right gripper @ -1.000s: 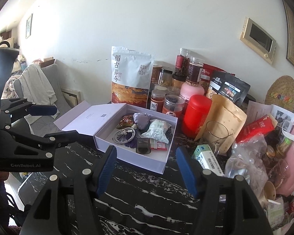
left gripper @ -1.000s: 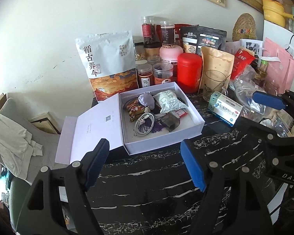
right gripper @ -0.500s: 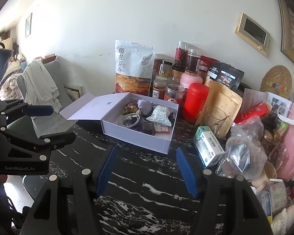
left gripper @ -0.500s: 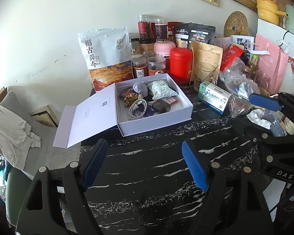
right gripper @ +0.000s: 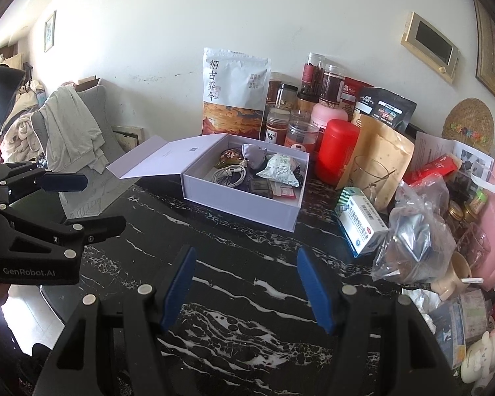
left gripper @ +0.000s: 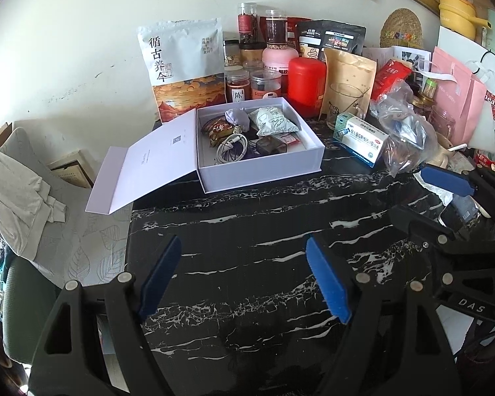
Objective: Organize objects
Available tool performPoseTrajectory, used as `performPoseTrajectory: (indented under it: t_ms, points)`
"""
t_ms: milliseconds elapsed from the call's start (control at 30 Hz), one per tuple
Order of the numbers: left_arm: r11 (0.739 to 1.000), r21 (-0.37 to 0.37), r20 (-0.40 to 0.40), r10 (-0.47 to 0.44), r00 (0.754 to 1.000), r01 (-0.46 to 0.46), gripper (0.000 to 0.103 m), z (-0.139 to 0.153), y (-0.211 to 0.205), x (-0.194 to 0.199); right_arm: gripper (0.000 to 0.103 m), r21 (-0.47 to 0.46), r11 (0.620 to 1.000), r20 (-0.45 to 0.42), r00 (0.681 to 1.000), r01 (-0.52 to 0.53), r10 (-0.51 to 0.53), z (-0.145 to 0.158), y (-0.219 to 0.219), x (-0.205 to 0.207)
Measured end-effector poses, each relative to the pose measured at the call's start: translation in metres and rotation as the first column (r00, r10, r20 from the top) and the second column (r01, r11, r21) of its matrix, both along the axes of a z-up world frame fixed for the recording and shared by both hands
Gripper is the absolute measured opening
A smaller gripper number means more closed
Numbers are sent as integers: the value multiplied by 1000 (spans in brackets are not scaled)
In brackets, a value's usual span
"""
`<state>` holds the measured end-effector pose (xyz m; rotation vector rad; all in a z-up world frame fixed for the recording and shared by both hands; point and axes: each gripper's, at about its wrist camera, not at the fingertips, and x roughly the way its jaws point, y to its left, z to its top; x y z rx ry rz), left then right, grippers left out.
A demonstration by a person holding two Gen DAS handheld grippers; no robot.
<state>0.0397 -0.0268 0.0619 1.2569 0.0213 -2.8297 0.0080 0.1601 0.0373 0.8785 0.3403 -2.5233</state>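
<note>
An open white box (left gripper: 264,171) (right gripper: 234,204) sits on the black marble table (left gripper: 247,231), its lid (left gripper: 155,161) folded out to the left. Inside lie a coiled white cable (left gripper: 231,147), a snack packet (left gripper: 272,120), a purple pouch (left gripper: 237,117) and a dark case (left gripper: 270,147). My left gripper (left gripper: 244,277) is open and empty, well in front of the box. My right gripper (right gripper: 244,283) is open and empty, also in front of it. A blue-and-white medicine box (left gripper: 359,138) (right gripper: 359,224) lies right of the white box.
Jars, a red canister (left gripper: 305,82), a large white pouch (left gripper: 184,66) and bags line the wall behind the box. A clear plastic bag (left gripper: 402,132), pink bags and clutter fill the right. A cushioned chair with clothes (left gripper: 16,191) stands left of the table.
Both grippers have pulled back from the box, which now looks smaller and farther away. More bare table shows in front. Both stay open.
</note>
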Motion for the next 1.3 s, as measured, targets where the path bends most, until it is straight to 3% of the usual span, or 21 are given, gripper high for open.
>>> performPoseTrajectory:
  t_ms: [1300]
  points:
    - [1000, 7, 49, -7, 999, 7, 77, -11, -10, -10, 65, 20, 1000, 17, 1000, 1, -1, -3, -6, -9]
